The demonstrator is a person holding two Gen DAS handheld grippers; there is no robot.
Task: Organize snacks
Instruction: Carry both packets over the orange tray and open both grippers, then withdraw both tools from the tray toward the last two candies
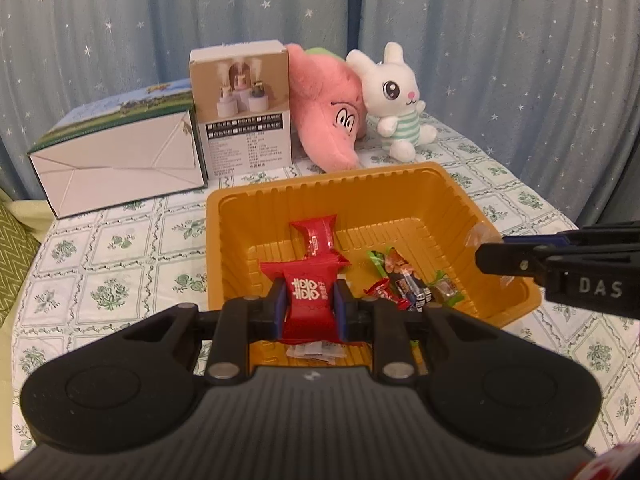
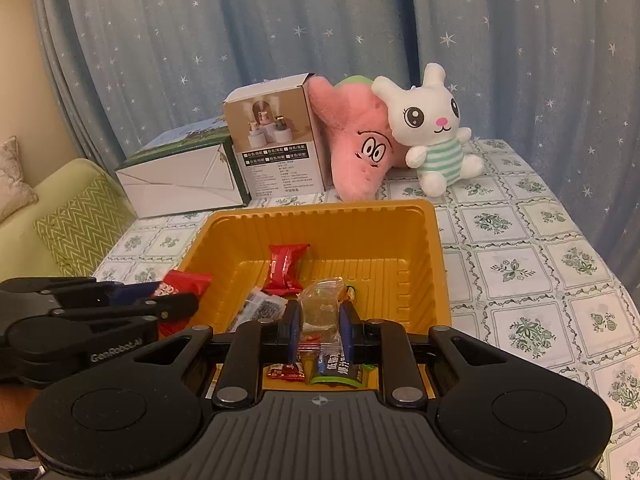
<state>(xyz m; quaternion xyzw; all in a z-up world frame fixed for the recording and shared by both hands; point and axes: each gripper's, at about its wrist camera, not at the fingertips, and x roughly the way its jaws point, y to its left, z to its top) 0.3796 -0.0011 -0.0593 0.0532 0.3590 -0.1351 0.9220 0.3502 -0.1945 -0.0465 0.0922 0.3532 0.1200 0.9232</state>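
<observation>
An orange plastic tray [image 1: 400, 184] [image 2: 400, 216] stands on the table. My left gripper [image 1: 310, 300] is shut on a red snack packet [image 1: 310, 296] with white characters, held over the tray's near left part. Another red packet [image 1: 316, 236] [image 2: 285, 268] lies inside, with several small wrapped candies [image 1: 412, 284] at the near right. My right gripper [image 2: 319, 320] is shut on a clear plastic-wrapped snack [image 2: 320, 300] over the tray's near edge. Small candies [image 2: 332, 368] lie below it. The left gripper [image 2: 176, 304] with its red packet [image 2: 182, 284] shows at left in the right wrist view.
Behind the tray stand a white-and-green carton [image 1: 116, 160], a humidifier box [image 1: 244, 108], a pink plush [image 1: 332, 116] and a white bunny plush [image 1: 400, 100]. The tablecloth [image 2: 520, 280] is floral. A green sofa with cushion [image 2: 76, 232] is left. Starry curtains hang behind.
</observation>
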